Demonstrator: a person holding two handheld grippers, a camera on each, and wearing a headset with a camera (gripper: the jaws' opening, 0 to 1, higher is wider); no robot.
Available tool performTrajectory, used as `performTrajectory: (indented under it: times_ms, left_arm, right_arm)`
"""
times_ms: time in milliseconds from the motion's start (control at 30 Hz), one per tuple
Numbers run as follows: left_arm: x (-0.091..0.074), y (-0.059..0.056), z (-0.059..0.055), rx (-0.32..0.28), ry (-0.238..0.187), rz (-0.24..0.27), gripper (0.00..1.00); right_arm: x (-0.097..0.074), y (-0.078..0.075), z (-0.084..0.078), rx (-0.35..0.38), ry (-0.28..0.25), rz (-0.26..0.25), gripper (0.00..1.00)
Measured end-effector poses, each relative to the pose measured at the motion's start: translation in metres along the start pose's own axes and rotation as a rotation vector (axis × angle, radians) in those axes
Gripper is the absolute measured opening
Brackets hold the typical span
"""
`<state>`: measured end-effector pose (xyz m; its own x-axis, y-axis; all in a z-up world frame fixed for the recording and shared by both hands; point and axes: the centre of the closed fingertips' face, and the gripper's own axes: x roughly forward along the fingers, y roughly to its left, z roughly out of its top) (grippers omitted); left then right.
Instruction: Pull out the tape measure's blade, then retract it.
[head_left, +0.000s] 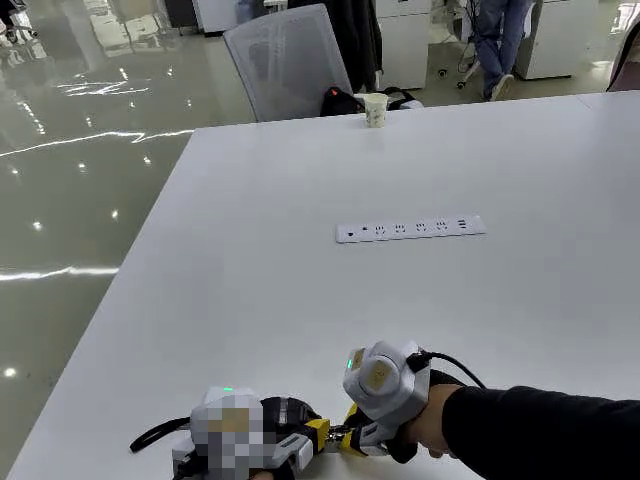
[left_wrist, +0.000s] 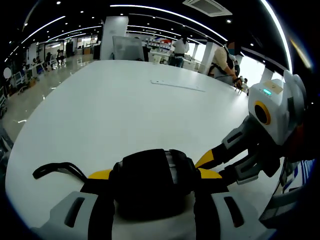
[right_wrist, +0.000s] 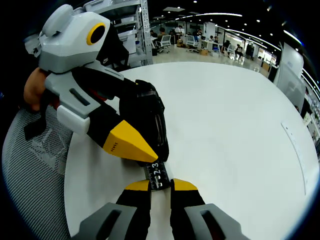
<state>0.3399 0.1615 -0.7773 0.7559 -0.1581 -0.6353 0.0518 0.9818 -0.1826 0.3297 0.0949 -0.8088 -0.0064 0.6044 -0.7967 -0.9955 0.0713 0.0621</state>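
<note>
Tape measure (left_wrist: 150, 187) sits clamped in left gripper (left_wrist: 155, 173) over white table (head_left: 300, 250); right gripper (right_wrist: 160, 186) pinches its short exposed blade (right_wrist: 157, 174).

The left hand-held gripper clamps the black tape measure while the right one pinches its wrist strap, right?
Not the strap: the right hand-held gripper pinches the blade, as the right gripper view shows. The left hand-held gripper does clamp the tape measure.

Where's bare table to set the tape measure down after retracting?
Crowded at the near edge: the left gripper grips the tape measure, the right gripper pinches its blade. Bare table runs from there to the power strip, and beyond it up to the paper cup.
</note>
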Motion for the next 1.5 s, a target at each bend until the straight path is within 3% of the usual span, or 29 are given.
performTrajectory:
  times_ms: [833,1500]
  left_arm:
    - [-0.001,0.001,-0.001,-0.003,0.003,-0.003,0.6]
    - [0.0,0.002,0.0,-0.009,-0.004,0.003,0.6]
  right_arm:
    - [0.005,0.007,0.011,0.033,-0.043,0.03,0.11]
    - [0.009,0.006,0.015,0.01,-0.051,0.036,0.11]
